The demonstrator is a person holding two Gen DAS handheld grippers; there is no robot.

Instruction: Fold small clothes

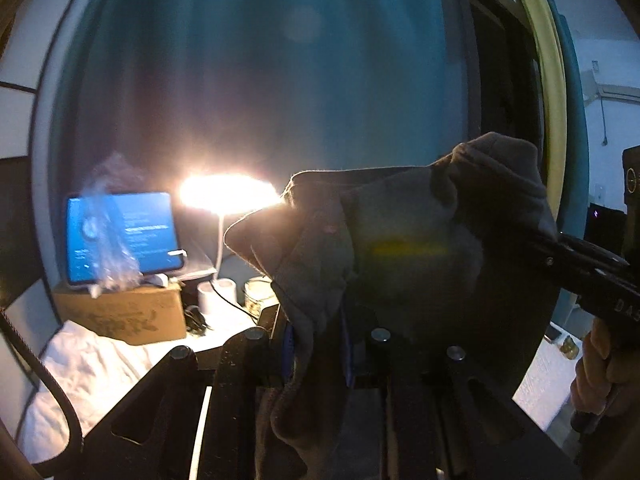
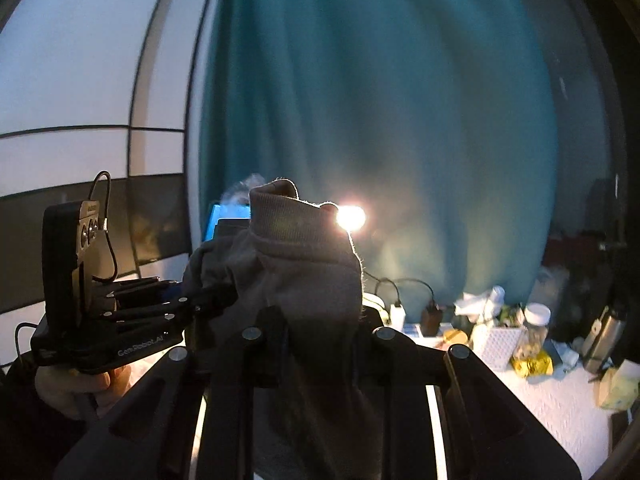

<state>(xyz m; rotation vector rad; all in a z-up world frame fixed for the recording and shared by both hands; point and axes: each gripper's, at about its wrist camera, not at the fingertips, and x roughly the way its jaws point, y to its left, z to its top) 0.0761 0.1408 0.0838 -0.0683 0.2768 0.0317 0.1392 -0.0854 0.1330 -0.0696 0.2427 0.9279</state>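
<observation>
A small grey garment (image 1: 400, 240) with a ribbed cuff (image 2: 288, 220) hangs in the air, stretched between both grippers in front of a teal curtain. In the left wrist view my left gripper (image 1: 318, 344) is shut on its near left edge, and the cloth drapes down between the fingers. My right gripper (image 1: 536, 236) reaches in from the right, shut on the upper right corner. In the right wrist view my right gripper (image 2: 320, 332) pinches the garment below the cuff. My left gripper (image 2: 216, 296) holds the cloth's left side. The fingertips are hidden by fabric.
A bright desk lamp (image 1: 228, 194) glares behind the garment. A lit tablet (image 1: 122, 236) stands on a cardboard box (image 1: 124, 314) on the white-covered table (image 1: 80, 380). Jars and packets (image 2: 536, 328) crowd the table's right end. The teal curtain (image 2: 400, 120) hangs behind.
</observation>
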